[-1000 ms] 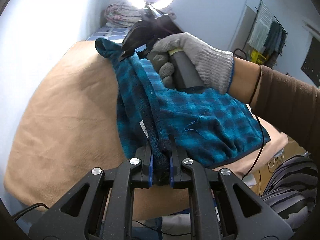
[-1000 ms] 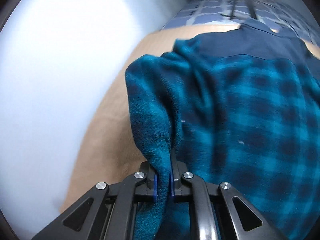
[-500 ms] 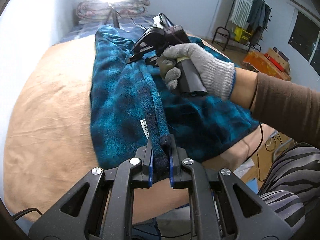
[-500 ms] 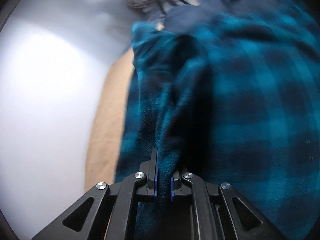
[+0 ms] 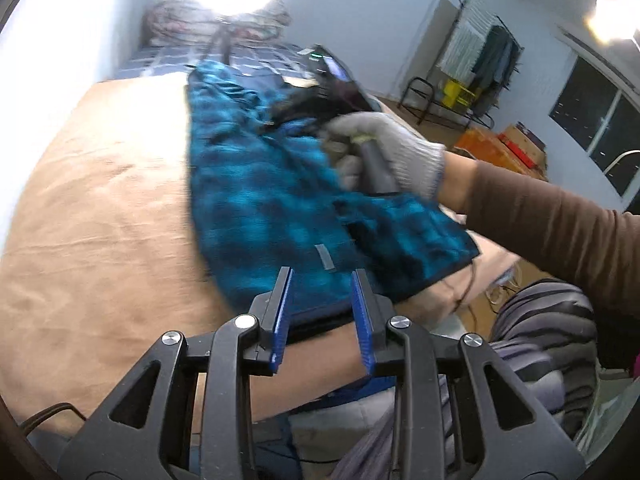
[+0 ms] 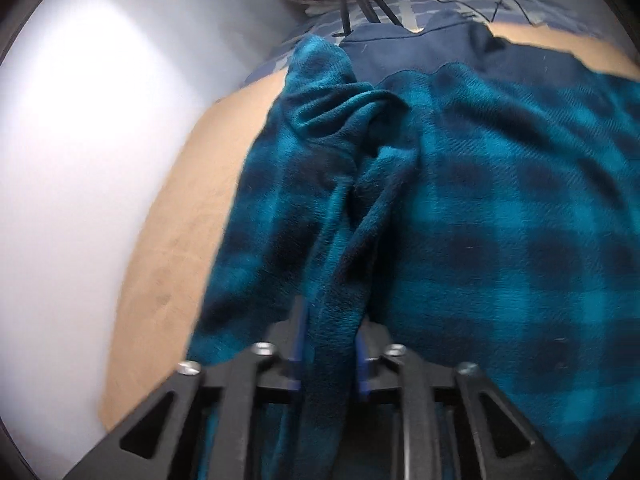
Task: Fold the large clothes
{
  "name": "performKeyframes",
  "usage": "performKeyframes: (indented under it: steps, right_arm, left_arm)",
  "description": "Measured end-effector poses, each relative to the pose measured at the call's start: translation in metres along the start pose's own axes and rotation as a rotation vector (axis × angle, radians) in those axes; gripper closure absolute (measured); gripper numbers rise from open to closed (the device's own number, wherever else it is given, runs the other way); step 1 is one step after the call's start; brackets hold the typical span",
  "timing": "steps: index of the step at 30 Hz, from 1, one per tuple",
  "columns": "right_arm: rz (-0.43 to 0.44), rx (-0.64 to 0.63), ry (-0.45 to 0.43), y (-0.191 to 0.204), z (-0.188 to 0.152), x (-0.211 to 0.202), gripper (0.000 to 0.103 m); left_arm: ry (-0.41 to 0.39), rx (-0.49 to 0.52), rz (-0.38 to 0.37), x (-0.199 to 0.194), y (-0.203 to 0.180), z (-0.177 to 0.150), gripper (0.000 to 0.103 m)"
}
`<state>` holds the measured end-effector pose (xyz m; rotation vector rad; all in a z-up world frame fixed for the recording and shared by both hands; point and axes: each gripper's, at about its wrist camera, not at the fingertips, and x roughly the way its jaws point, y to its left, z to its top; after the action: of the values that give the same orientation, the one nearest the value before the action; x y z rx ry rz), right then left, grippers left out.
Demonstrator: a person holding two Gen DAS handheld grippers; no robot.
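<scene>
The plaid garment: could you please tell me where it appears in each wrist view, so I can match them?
Left wrist: the plaid garment runs from centre top down to the left gripper, lying on the tan cover.
Right wrist: it fills the centre and right, a fold between the right gripper's jaws.
Shared landmark: the tan cover.

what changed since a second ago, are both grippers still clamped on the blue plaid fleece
No. The left gripper has just been opening and has let go; the blue plaid fleece hem lies flat between its pads. The right gripper has also been opening, with a fold loosely between its pads. The fleece has been laid over. The tan blanket stays put.
</scene>
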<state>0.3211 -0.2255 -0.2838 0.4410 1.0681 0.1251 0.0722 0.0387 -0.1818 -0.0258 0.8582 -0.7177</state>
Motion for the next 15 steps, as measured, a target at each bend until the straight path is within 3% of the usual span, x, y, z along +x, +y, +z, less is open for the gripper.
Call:
performKeyframes:
  steps: [4,8,12,15]
  right_arm:
    - [-0.074,-0.030,-0.044,-0.005,-0.007,-0.027,0.065]
    - [0.021,0.010,-0.065,-0.012,-0.014,-0.053,0.062]
    - [0.143,-0.012,0.007,-0.002,-0.029,-0.058,0.055]
    - [0.066,-0.053,0.023,0.007,-0.033,-0.053,0.049]
  left_arm:
    - [0.004,-0.037,0.030,0.009,0.019,-0.003,0.075]
    - [0.011,-0.046,0.023,0.025,0.023,-0.002,0.075]
    - [0.054,-0.009,-0.028,0.045,0.010,-0.003,0.075]
    - [0.086,0.023,-0.050,0.058,-0.001,-0.003,0.070]
